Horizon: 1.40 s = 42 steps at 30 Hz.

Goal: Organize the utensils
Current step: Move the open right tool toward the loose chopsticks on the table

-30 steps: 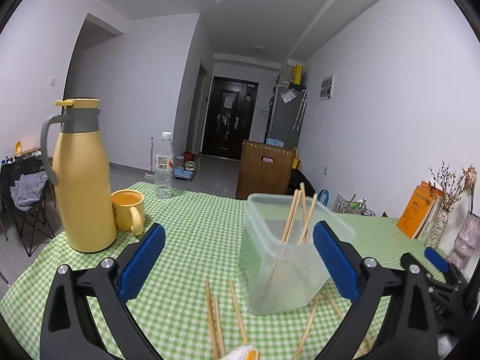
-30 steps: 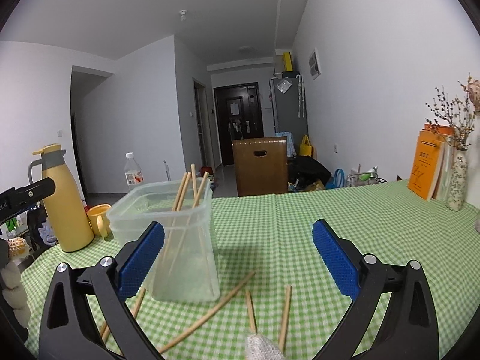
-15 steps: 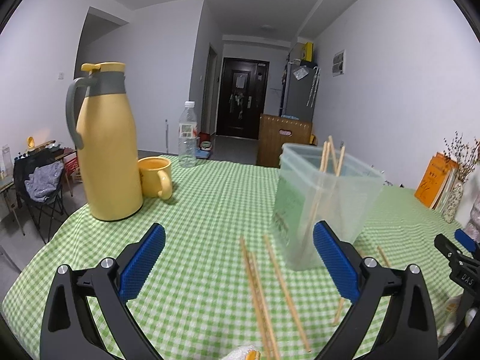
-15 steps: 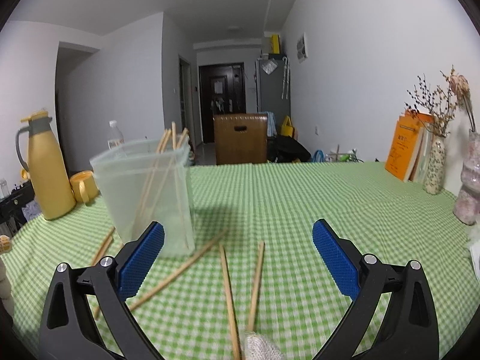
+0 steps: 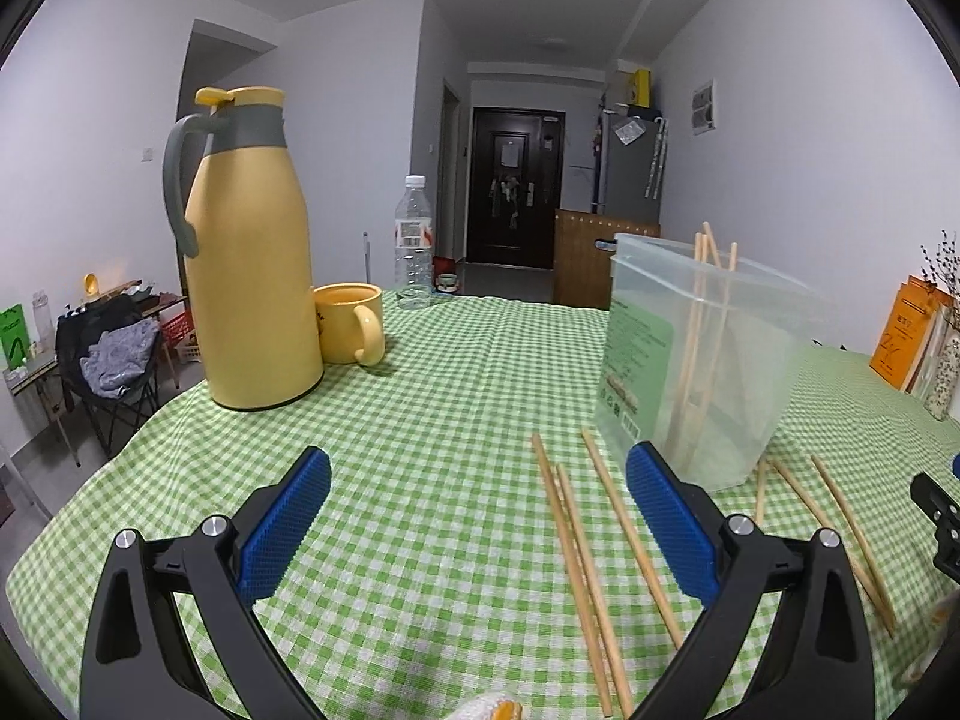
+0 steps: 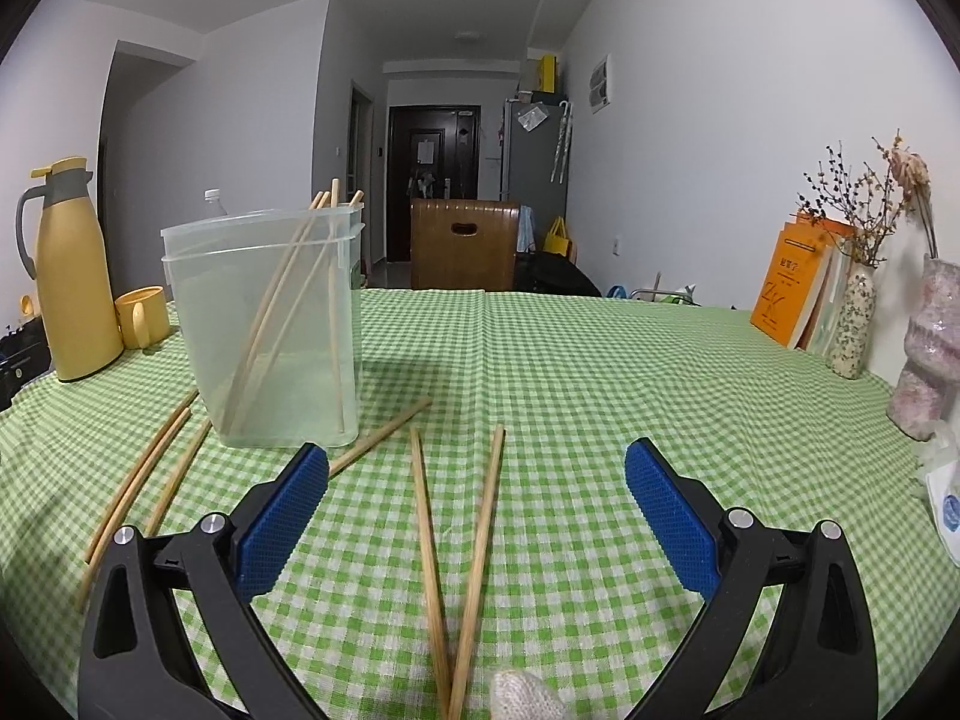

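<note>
Right wrist: chopsticks (image 6: 462,558) nearer than before.

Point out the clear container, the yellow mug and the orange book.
clear container (image 6: 282,324), right wrist view, front wall.
yellow mug (image 5: 345,324), left wrist view, body.
orange book (image 6: 786,288), right wrist view, front cover.

Dim, cool indoor light falls evenly. The container (image 6: 270,324) casts a soft shadow on the surface (image 6: 600,390). Fisheye bending curves walls; black vignette fills corners. Focus stays fairly sharp.
</note>
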Each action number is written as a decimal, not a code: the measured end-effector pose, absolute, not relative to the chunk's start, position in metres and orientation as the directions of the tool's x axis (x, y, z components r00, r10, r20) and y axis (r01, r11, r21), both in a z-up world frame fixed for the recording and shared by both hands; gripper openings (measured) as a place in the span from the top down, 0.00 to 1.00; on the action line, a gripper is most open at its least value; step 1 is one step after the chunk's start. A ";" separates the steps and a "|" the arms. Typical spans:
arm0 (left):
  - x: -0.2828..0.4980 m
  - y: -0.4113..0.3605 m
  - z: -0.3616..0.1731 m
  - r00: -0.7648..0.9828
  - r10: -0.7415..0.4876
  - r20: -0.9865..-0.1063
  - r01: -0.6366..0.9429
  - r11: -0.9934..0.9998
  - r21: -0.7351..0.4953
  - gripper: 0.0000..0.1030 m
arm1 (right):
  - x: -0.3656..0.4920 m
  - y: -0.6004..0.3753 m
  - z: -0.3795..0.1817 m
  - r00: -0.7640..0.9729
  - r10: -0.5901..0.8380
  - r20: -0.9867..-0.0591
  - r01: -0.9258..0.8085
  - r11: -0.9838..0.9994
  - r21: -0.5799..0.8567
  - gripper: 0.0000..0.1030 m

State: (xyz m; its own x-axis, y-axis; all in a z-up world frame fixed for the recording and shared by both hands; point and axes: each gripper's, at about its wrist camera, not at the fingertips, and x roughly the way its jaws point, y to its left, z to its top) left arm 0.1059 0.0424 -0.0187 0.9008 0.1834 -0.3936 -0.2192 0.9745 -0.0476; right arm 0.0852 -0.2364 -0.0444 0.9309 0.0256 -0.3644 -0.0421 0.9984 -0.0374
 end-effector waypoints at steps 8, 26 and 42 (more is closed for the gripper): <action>0.110 0.049 -0.031 0.896 0.205 -0.394 -0.249 0.966 -0.064 0.07 | 0.077 -0.233 -0.040 0.948 0.025 -0.318 -0.043 0.998 -0.049 0.07; 0.104 0.042 -0.032 0.913 0.216 -0.347 -0.243 0.969 -0.034 0.07 | 0.069 -0.242 -0.040 0.961 0.018 -0.277 -0.022 1.000 -0.010 0.07; 0.101 0.041 -0.030 0.916 0.219 -0.336 -0.245 0.969 -0.036 0.07 | 0.075 -0.236 -0.042 0.951 -0.004 -0.308 -0.009 0.999 -0.042 0.07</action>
State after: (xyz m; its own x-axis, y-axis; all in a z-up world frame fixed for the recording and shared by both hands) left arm 0.1007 0.0407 -0.0299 0.9162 0.2190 -0.3357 -0.2447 0.9689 -0.0359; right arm 0.0745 -0.2360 -0.0416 0.9515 -0.0042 -0.3077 -0.0090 0.9991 -0.0415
